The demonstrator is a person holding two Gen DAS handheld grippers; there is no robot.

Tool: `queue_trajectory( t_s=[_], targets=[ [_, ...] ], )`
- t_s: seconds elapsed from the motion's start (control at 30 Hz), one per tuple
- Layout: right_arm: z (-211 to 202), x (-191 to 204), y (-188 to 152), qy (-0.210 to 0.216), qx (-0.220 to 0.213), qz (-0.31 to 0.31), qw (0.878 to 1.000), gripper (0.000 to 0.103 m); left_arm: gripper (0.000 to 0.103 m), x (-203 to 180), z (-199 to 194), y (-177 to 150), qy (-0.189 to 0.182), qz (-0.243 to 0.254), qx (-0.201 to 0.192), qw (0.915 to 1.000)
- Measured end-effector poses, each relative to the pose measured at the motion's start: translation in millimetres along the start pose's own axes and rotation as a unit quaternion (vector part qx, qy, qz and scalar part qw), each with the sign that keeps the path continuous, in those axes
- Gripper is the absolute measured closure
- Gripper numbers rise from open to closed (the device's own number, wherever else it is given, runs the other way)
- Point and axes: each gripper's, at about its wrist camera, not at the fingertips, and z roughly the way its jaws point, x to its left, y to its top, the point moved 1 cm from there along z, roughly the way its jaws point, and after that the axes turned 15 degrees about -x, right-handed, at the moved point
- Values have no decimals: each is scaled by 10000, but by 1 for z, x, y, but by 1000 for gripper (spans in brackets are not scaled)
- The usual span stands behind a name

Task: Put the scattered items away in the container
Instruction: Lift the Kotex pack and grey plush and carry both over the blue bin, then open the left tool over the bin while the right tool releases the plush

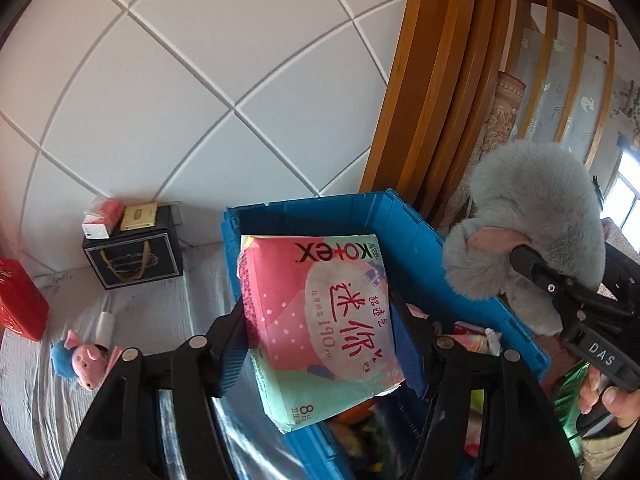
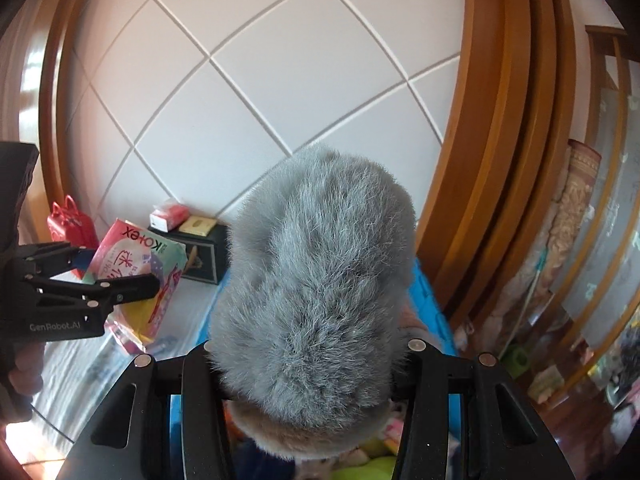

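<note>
two items in hand over the blue crate (image 1: 420,240): left tongs (image 1: 320,328) clamp kotex pack (image 1: 316,320), right tongs (image 2: 308,364) clamp grey plush (image 2: 316,280). crate part-filled; pig toy (image 1: 86,356) left on bed.

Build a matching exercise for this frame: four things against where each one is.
Things:
1. Kotex pack
2. grey plush toy
3. pink pig toy
4. gold box

Places:
A. on the black gift bag
B. in the right claw
C. lying on the white sheet
D. in the left claw, above the blue crate

Pairs: 1-D, 2-B, 3-C, 4-A
</note>
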Motion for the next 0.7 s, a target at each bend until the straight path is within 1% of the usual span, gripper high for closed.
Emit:
queue_trajectory(
  t_s=[0.1, 0.17, 0.27, 0.37, 0.5, 0.63, 0.7],
  targets=[
    [40, -49, -7, 132, 346, -30, 9993, 57, 41, -18, 42, 6, 302, -246, 296, 9988],
    [66, -72, -13, 214, 548, 1, 9983, 57, 41, -23, 67, 8, 544, -282, 448, 9971],
    [107, -92, -19, 350, 741, 81, 9966, 57, 41, -23, 104, 10, 847, -341, 691, 9934],
    [144, -97, -28, 465, 969, 70, 9942, 57, 41, -19, 143, 5, 923, -593, 1038, 9885],
    [186, -102, -48, 577, 1271, 106, 9901, 57, 41, -14, 194, -15, 1123, -562, 1398, 9822],
    [226, -105, -87, 639, 1759, 86, 9823, 57, 41, -1, 243, -55, 1355, -533, 2045, 9680],
    [244, -108, -109, 686, 2031, 97, 9767, 57, 41, 5, 260, -73, 1450, -457, 2282, 9617]
  ],
)
